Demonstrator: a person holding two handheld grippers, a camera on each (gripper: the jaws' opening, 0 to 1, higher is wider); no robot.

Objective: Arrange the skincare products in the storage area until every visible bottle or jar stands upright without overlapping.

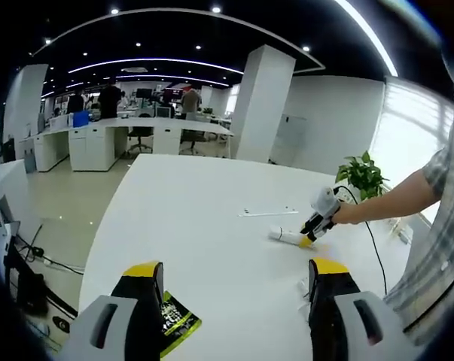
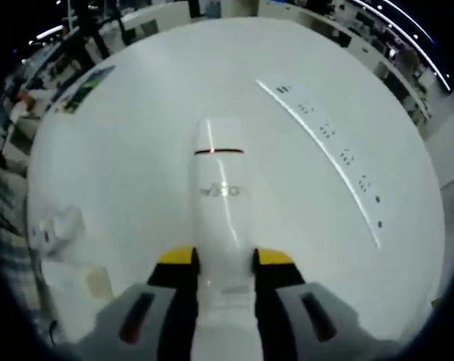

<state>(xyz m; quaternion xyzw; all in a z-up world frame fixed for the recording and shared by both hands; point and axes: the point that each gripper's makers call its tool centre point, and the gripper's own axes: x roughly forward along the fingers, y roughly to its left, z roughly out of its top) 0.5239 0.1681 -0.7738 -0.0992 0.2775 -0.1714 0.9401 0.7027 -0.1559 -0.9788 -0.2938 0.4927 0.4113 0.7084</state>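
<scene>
Right gripper (image 2: 223, 265) clamps lying white tube (image 2: 220, 203).
Left gripper (image 1: 238, 280) open, holding nothing, above white table (image 1: 189, 218); green packet (image 1: 178, 322), clear strip (image 2: 324, 150), potted plant (image 1: 362, 174) nearby.

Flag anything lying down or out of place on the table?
One thing: the white tube lies flat on the white table instead of standing. The right gripper has its jaws closed on the tube's lower end. A clear strip with dark marks lies flat nearby. The left gripper hangs open over the table.
</scene>
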